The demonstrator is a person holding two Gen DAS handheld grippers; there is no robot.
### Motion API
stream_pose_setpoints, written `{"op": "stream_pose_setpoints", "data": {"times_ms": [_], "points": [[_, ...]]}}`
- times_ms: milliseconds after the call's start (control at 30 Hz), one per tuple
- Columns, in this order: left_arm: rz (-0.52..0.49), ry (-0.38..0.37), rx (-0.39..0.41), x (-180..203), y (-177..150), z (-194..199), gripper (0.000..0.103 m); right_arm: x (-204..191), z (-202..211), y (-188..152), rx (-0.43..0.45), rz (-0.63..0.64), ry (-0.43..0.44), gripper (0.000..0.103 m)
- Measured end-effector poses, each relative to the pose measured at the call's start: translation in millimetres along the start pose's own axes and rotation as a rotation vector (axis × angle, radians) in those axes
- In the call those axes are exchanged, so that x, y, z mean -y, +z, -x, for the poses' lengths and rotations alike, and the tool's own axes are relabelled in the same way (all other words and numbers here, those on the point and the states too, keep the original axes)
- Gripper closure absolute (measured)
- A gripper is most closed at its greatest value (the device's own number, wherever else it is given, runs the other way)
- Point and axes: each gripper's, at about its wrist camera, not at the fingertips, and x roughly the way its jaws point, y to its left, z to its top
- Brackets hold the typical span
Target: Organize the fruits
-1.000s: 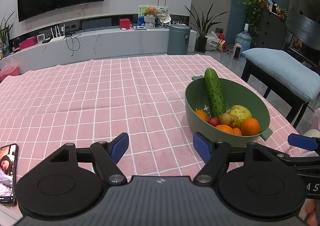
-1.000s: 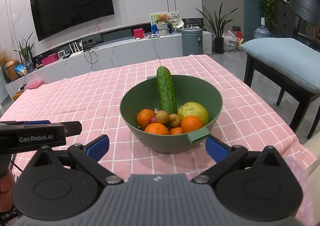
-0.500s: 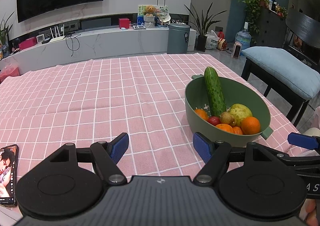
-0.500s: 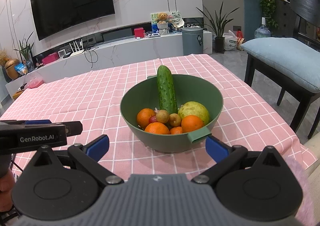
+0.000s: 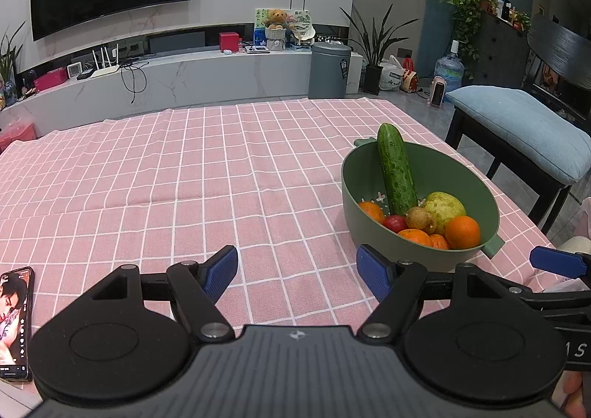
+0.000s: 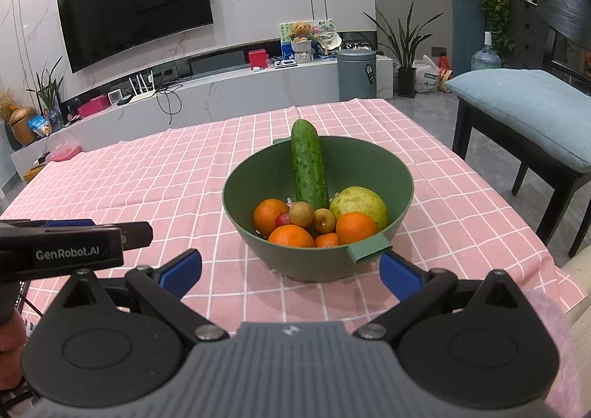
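matt green plastic bowl [image 6: 369, 174] on creased pink checked cloth [image 6: 147, 189].

In my right view, the bowl [image 6: 317, 251] stands on the tablecloth [image 6: 147, 177] at centre frame. The cucumber [image 6: 309, 166] leans inside on its far rim, oranges [image 6: 356, 227] before it. In my left view, a phone [image 5: 14, 322] lies at lower left.

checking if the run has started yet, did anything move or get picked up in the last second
Almost nothing changed. Only the picture on the phone screen at the table's near left edge changed. Both hand-held grippers, left and right, stayed open and empty, short of the green bowl. The cucumber, the oranges and the other fruit lie in the bowl as before; nothing was taken hold of or let go.
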Motion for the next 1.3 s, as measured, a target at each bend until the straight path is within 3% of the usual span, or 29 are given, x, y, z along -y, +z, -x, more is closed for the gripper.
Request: {"op": "stream_pose_setpoints", "data": {"times_ms": [1300], "points": [[-0.004, 0.002, -0.001, -1.2, -0.8, -1.8, 0.016, -1.4, -2.1, -3.9, -0.006, 0.005, -0.001, 0.004]]}}
